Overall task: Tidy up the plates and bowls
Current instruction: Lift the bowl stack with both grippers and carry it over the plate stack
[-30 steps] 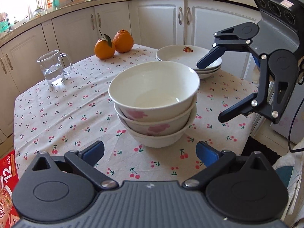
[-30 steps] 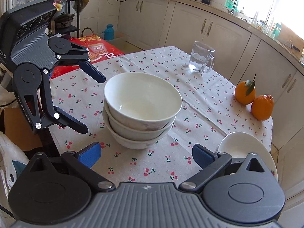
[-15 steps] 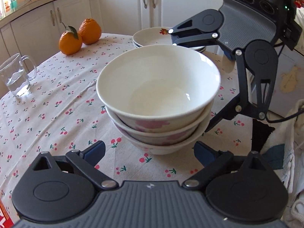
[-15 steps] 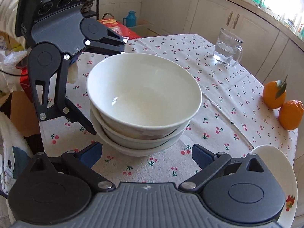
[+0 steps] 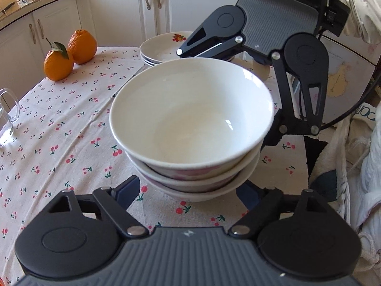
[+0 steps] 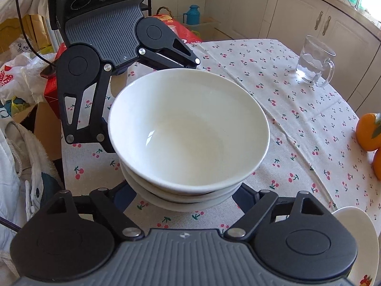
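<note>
A stack of three white bowls with pink flowers [image 5: 190,124] stands on the cherry-print tablecloth [image 5: 59,131]; it also shows in the right wrist view [image 6: 188,133]. My left gripper [image 5: 188,195] is open, its blue pads on either side of the stack's base. My right gripper [image 6: 183,196] is open too, straddling the stack from the opposite side. Each gripper shows in the other's view, close against the bowls. A stack of white plates [image 5: 164,47] with a fruit motif sits behind the bowls, and its edge shows in the right wrist view [image 6: 364,238].
Two oranges [image 5: 69,54] lie at the far left of the table. A glass mug of water [image 6: 314,64] stands near the table's far edge. White kitchen cabinets [image 5: 119,16] run behind. A red box [image 6: 54,83] and bags sit on the floor beside the table.
Both grippers have moved in toward the bowl stack from opposite sides and now straddle its base. The bowls have not moved.
</note>
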Tool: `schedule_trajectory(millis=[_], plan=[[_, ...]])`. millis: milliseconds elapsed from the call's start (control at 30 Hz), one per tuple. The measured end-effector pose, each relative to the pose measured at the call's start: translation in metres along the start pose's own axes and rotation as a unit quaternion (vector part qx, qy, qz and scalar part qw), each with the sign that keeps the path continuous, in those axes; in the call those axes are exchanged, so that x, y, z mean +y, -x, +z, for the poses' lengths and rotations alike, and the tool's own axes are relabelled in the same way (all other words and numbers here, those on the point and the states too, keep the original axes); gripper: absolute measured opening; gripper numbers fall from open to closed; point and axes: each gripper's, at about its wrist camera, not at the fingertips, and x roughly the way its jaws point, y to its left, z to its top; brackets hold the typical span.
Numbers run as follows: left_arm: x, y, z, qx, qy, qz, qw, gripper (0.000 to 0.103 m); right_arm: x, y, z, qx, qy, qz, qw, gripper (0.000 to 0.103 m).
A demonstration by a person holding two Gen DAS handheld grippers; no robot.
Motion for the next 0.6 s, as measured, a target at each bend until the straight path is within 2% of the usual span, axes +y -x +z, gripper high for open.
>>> schedule_trajectory(millis=[200,600], plan=[[0.0008,0.0008,0.0009,-0.004,-0.017,-0.011,0.9998,0.082,-0.0017,-0.0001,0.0003,0.003,-0.004,0.006,1.000,0.088],[-0.0007,0.0025,0.0010,-0.005,-0.021,-0.006,0.9998,0.081,-0.0053,-0.0028,0.0021,0.004,-0.010,0.011,1.000,0.087]])
